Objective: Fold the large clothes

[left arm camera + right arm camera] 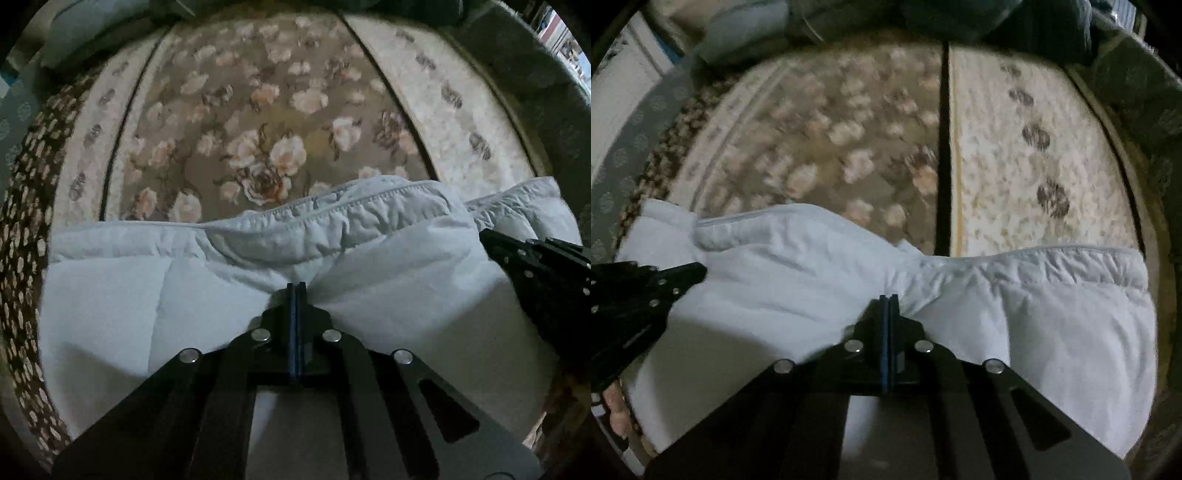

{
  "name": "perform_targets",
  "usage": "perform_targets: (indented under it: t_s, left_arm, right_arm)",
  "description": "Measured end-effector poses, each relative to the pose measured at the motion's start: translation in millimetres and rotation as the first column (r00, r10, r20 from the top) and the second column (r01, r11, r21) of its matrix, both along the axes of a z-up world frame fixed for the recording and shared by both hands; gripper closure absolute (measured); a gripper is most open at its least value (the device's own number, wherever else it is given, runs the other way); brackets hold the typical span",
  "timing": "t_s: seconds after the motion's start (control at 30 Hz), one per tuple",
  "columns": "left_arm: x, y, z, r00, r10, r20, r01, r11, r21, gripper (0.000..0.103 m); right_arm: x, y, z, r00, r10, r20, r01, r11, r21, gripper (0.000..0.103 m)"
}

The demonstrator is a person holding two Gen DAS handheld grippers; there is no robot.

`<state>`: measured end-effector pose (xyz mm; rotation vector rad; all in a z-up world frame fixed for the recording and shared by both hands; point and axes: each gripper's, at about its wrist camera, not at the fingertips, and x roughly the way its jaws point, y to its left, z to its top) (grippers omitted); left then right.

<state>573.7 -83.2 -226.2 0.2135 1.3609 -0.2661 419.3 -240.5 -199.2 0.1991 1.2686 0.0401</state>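
Closest in the left wrist view, the left claw (pixel 296 286) is clenched, its two fingers pressed flat together with a pinch of the white padded garment (pixel 229 280) caught at their tips; the cloth puckers into creases right where the tips bite. The garment spreads out to both sides of this claw and beneath it. Just beyond the tips runs a stitched, gathered hem (pixel 343 206) across the view. Off to this claw's right, the right claw (pixel 495 240) reaches in over the same cloth.

In the right wrist view the right claw (pixel 888 300) is likewise clamped on the garment (pixel 1052 314), fingers closed with fabric bunched at the tips. The left claw (pixel 698 271) shows at its left, tips against the cloth, and a bit of the person's hand (pixel 617 410) shows below it.

Past the hem, ahead of both claws, lies a floral carpet (pixel 258 122), brown in the middle with pale roses, and a cream border strip (pixel 1015 155) to the right. Farther ahead, dark furniture is too dim to make out.
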Motion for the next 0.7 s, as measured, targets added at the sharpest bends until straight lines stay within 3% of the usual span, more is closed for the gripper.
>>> perform_targets:
  t_s: [0.2, 0.7]
  left_arm:
    - [11.0, 0.9, -24.4, 0.998, 0.01, -0.062, -0.011, 1.0, -0.02, 0.103]
    - [-1.4, -4.7, -43.6, 1.0, 0.004, 0.019, -0.004, 1.0, -0.01, 0.103]
  right_arm:
    - [12.0, 0.9, -20.3, 1.0, 0.001, -0.031, -0.001, 1.0, 0.014, 0.103]
    - [9.9, 7.1, -38.0, 1.0, -0.001, 0.003, 0.002, 1.0, -0.014, 0.103]
